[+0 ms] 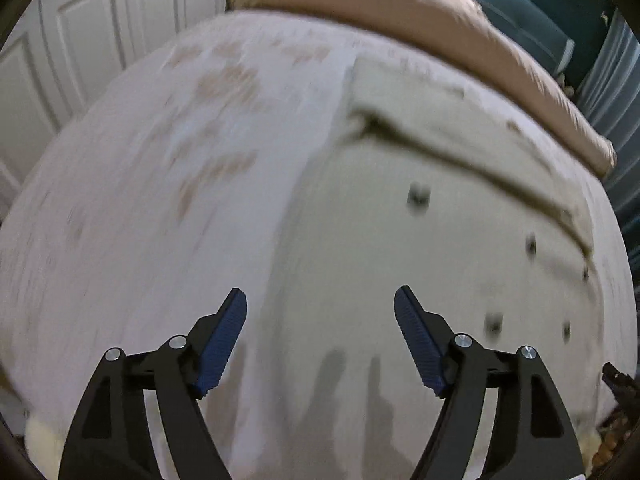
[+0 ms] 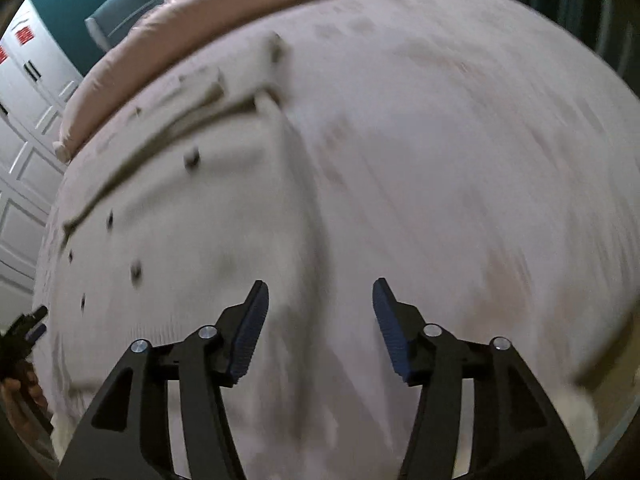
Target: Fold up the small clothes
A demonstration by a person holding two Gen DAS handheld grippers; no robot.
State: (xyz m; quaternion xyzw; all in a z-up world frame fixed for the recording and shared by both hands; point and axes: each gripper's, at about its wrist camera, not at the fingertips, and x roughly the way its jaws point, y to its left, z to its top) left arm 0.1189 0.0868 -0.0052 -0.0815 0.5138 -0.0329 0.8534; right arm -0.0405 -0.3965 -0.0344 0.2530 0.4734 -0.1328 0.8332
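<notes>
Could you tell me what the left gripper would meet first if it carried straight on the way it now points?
Probably the pale garment spread on the bed; the left gripper has open, empty jaws. Blur leaves depth unclear.

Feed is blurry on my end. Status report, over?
Left gripper open, empty. Right gripper open, empty. Cream garment lies flat on the bed, untouched. Nothing in the way.

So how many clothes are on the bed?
1: a cream garment flat on the bed, ahead-right of the left hand-held gripper, ahead-left of the right hand-held gripper. Blur may hide others.
</notes>
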